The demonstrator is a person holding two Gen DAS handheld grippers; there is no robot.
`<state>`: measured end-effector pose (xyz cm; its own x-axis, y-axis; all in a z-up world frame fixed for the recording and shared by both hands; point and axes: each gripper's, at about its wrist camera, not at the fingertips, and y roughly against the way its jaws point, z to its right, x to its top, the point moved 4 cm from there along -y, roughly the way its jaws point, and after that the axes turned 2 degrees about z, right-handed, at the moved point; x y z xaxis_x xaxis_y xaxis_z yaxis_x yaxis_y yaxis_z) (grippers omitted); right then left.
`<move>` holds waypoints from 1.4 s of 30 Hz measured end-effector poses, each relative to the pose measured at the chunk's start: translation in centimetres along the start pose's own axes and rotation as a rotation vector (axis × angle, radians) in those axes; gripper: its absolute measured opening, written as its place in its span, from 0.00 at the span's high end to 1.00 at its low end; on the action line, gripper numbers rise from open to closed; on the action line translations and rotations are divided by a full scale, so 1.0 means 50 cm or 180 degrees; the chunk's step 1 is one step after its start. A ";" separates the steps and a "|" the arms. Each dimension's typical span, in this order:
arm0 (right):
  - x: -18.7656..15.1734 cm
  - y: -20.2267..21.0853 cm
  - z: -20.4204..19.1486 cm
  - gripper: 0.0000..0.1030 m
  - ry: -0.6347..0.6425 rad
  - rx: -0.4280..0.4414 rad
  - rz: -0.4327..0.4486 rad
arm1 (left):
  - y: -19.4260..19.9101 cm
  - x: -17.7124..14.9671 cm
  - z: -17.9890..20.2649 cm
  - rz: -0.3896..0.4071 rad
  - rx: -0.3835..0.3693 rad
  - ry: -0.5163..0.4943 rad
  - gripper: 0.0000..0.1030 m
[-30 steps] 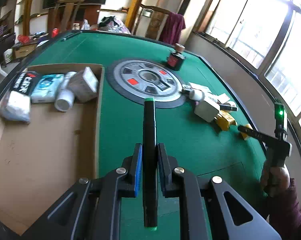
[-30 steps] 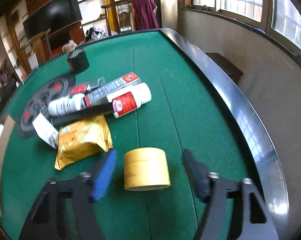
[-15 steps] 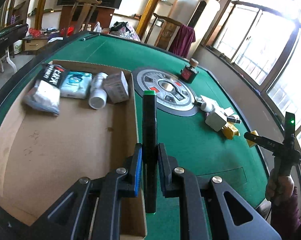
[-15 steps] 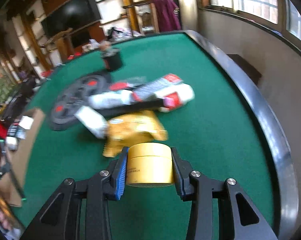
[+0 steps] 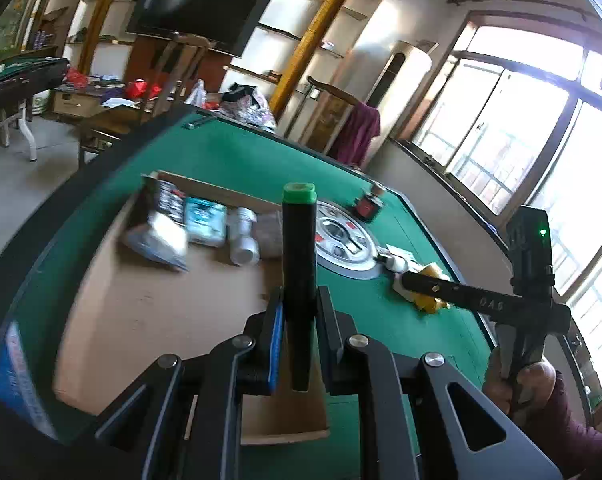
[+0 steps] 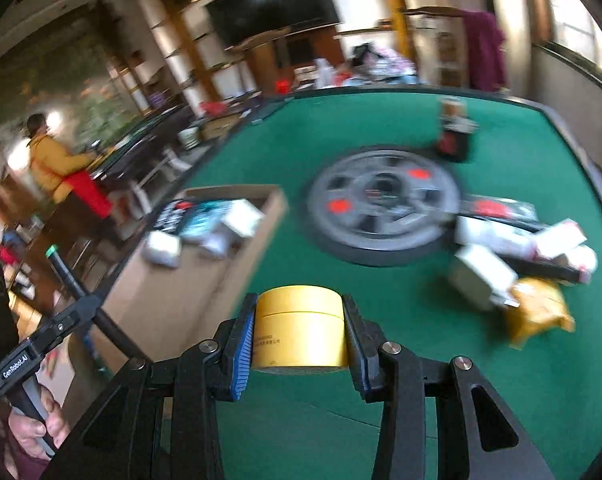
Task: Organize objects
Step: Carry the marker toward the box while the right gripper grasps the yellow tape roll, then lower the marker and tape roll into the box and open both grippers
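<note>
My left gripper (image 5: 299,320) is shut on a black marker with a green cap (image 5: 299,248) and holds it upright over the right part of a shallow cardboard box (image 5: 161,312). The box holds several packets and a white bottle at its far end. My right gripper (image 6: 299,320) is shut on a round yellow jar (image 6: 301,330) and holds it above the green felt, right of the box (image 6: 229,280). The left gripper and marker also show at the left of the right wrist view (image 6: 67,276).
A round grey centre plate (image 6: 385,212) lies mid-table. A dark bottle (image 6: 455,136) stands behind it. A pile of boxes, tubes and a yellow packet (image 6: 537,312) lies at the right. The table has a raised black rim (image 5: 61,216). A person in yellow (image 6: 57,164) stands far left.
My left gripper has risen and drawn back over the box with the marker. My right gripper has lifted the yellow jar and swung left toward the box.
</note>
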<state>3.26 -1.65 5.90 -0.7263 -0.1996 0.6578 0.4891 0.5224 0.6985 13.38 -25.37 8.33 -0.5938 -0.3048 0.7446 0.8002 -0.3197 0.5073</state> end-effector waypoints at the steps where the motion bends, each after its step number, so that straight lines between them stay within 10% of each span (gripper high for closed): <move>1: 0.002 -0.013 -0.019 0.58 0.0043 0.0042 -0.0024 | 0.004 0.004 -0.011 -0.0008 0.0048 -0.0001 0.86; 10: 0.005 -0.175 -0.167 0.58 0.0465 0.0122 -0.0382 | -0.075 0.018 -0.120 -0.0385 0.0364 0.0049 0.86; 28: 0.006 -0.330 -0.178 0.58 0.0720 -0.0089 -0.0788 | -0.233 0.024 -0.157 -0.0859 0.0477 0.0161 0.85; 33: 0.012 -0.336 -0.175 0.53 0.0755 -0.0048 -0.0813 | -0.218 0.035 -0.166 -0.0740 0.0507 0.0263 0.42; 42: 0.079 -0.244 -0.132 0.25 0.0411 0.0178 -0.0423 | -0.153 0.059 -0.141 -0.0278 0.0392 0.0592 0.24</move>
<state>-2.39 -14.31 1.86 -0.7130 -0.3726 0.5940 0.3628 0.5289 0.7672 4.91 -30.16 3.61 -0.6573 -0.4444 0.6087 0.7425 -0.2436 0.6239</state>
